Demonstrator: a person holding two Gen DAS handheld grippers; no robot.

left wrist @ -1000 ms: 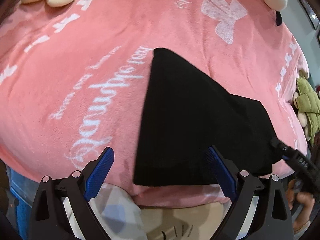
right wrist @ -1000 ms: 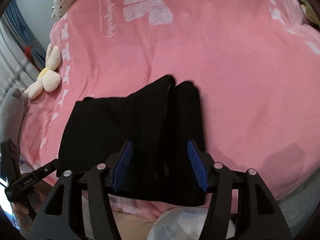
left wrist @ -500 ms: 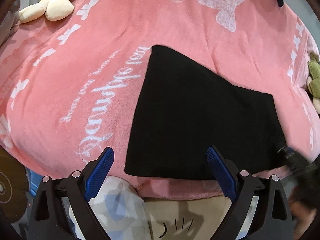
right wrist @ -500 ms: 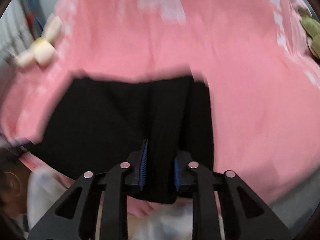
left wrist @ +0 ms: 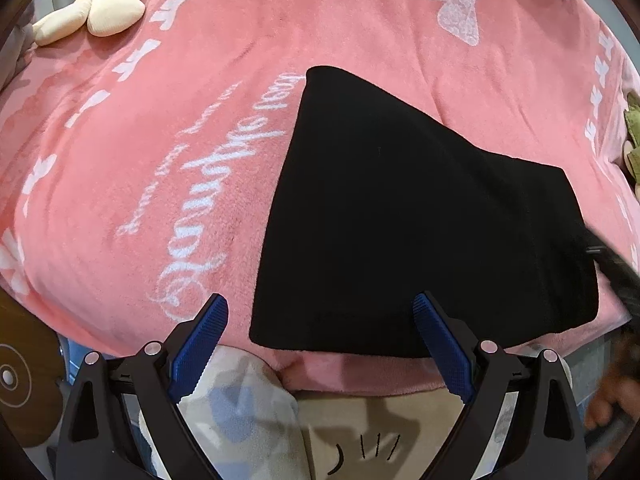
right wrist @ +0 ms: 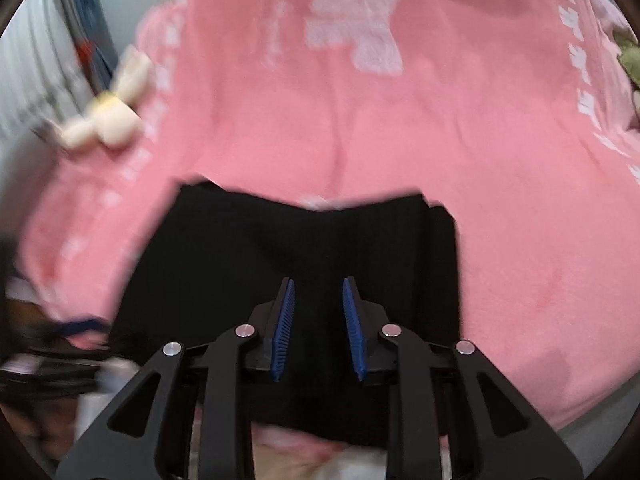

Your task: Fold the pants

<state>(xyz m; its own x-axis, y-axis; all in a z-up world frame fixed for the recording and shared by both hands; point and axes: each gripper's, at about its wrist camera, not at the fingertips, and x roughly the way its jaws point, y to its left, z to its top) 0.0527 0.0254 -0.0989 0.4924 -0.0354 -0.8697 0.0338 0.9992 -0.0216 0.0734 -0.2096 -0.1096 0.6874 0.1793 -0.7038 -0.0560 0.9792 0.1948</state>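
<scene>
The black pants (left wrist: 420, 216) lie folded flat on the pink blanket (left wrist: 160, 140), close to the bed's near edge. My left gripper (left wrist: 318, 320) is wide open and empty, hovering over the pants' near left corner. In the right wrist view the pants (right wrist: 248, 256) fill the lower middle; the view is motion-blurred. My right gripper (right wrist: 319, 302) hovers over them with its jaws narrowly apart, and I cannot tell whether cloth lies between the blue pads (right wrist: 286, 320). The right gripper's black body (left wrist: 616, 276) shows at the pants' right edge in the left wrist view.
A cream plush toy (left wrist: 92, 12) lies at the far left of the bed, also in the right wrist view (right wrist: 108, 116). A green plush (left wrist: 634, 136) sits at the right edge. A patterned cloth (left wrist: 232, 408) lies below the blanket's near edge.
The right gripper's jaws narrowed from wide open and it swung left over the pants. The left gripper drew back slightly, still wide open. The pants now lie flatter.
</scene>
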